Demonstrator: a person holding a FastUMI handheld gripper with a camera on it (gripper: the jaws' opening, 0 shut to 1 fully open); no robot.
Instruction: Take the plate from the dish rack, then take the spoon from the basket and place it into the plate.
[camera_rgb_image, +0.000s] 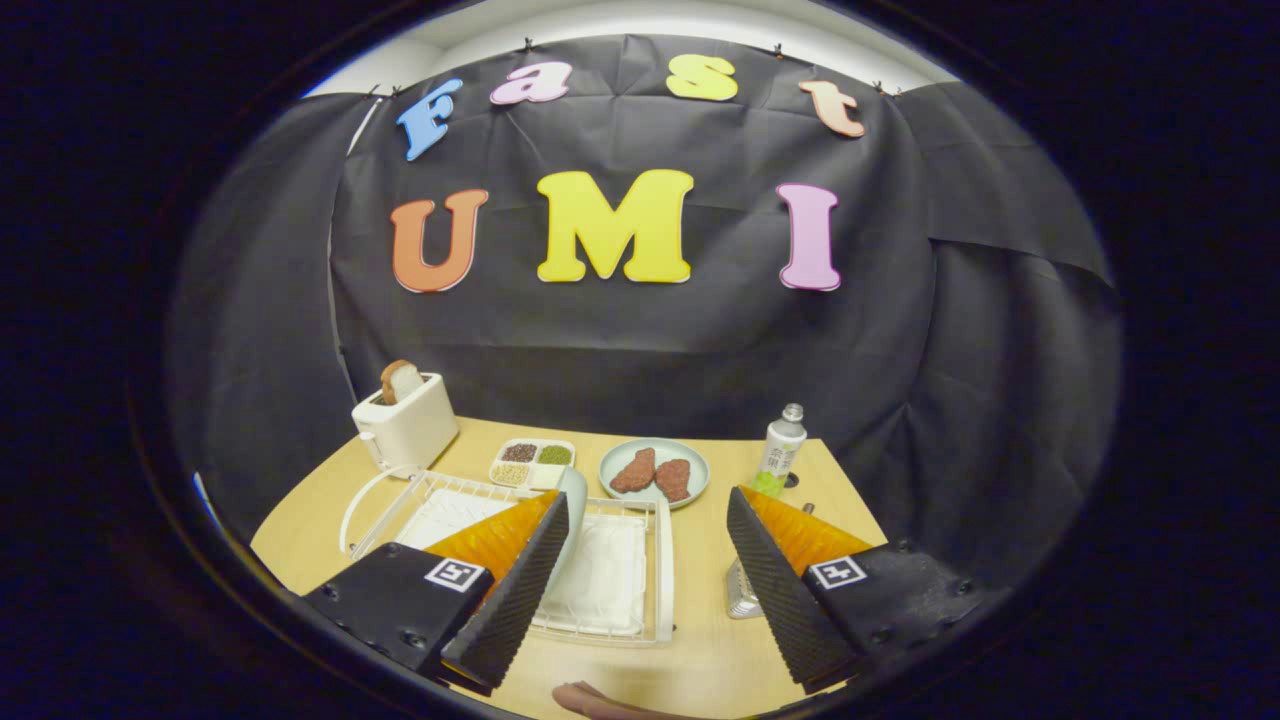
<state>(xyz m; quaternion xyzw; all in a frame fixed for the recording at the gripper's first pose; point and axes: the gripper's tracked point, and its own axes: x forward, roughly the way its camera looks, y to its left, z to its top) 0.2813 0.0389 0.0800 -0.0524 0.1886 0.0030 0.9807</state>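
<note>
- The tongs (640, 590) stand wide open above the near part of the wooden worktop (700, 640), with nothing held between the two ribbed fingers (510, 600).
- A white wire dish rack (640, 580) lies on the worktop, partly under the left finger; its right half lies between the fingers.
- The pale plate (573, 520) stands on edge in the dish rack, showing as a thin rim just behind the tip of the left finger; whether it touches the finger I cannot tell.
- A metal mesh basket (742, 595) sits just beside the inner edge of the right finger, mostly hidden by it; the spoon inside cannot be made out.
- Beyond the fingers, a round grey-blue dish (654, 472) holds two brown meat-like pieces lying side by side.
- To its left, a small white divided tray (533, 463) has dark grains, green grains and pale grains in separate compartments.
- A white toaster (405, 425) at the far left corner holds one slice of bread sticking out of its slot.
- A bottle (781, 452) with a pale cap stands upright at the far right.
- A fingertip (590, 700) of the person shows at the near edge.
</note>
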